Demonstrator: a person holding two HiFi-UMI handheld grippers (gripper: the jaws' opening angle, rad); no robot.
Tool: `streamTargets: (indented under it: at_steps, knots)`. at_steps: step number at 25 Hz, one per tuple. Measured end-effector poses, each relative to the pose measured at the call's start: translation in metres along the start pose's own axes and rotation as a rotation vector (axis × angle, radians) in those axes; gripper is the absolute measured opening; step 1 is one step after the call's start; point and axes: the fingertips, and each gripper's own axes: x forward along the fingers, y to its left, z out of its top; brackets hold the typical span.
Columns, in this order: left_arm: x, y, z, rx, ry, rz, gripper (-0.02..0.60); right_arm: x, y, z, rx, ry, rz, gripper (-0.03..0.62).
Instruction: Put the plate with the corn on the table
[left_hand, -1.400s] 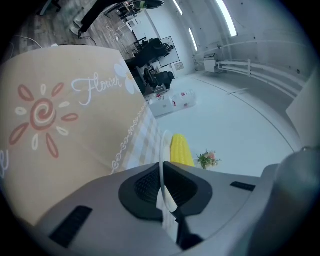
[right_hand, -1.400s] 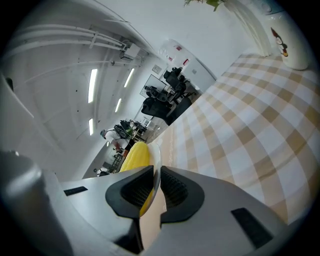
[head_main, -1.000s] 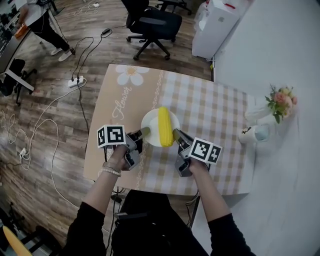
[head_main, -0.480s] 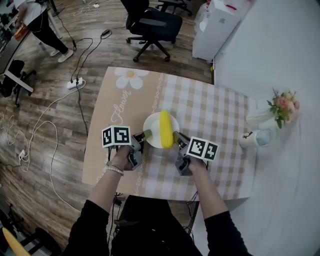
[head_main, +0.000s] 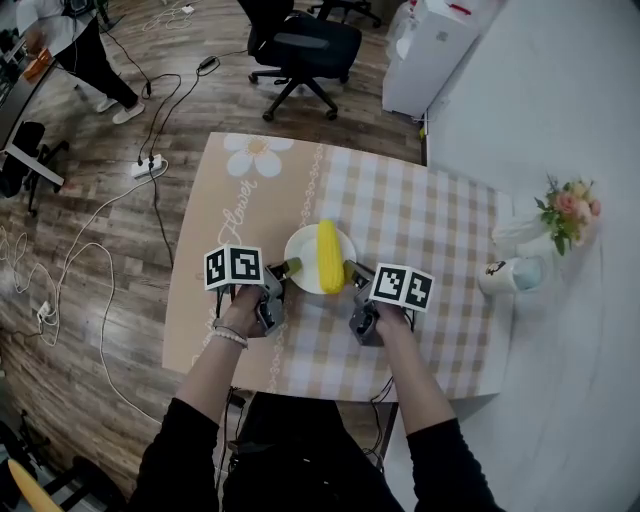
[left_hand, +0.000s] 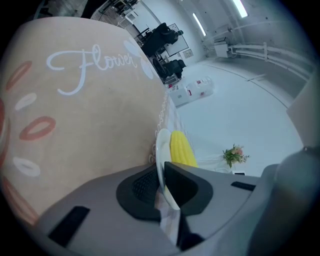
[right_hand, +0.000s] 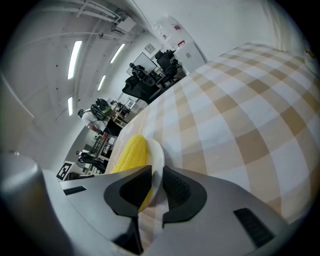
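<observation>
Left hand-held gripper (head_main: 285, 268) and right hand-held gripper (head_main: 350, 268) are each clamped on opposite rims of the plate (head_main: 302, 252), low over the middle of the tabletop (head_main: 430, 220). If one side dips, the corn (head_main: 328, 255) probably rolls off, and those thin rim grips could slip.

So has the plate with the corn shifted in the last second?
No: the plate sits just as far from the daisy print in the head view.
</observation>
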Motion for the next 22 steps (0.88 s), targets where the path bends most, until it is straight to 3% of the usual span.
streamTargets:
  at_steps: [11, 22]
  knots:
    - [-0.0007, 0.0035, 0.0017, -0.034, -0.006, 0.011, 0.028, -0.0007, -0.0007, -0.0027, -0.017, 0.053, 0.024, 0.095]
    - [0.0016, 0.0016, -0.0011, 0.010, 0.021, 0.040, 0.028, -0.0045, -0.0052, -0.0048, -0.025, 0.050, 0.008, 0.084]
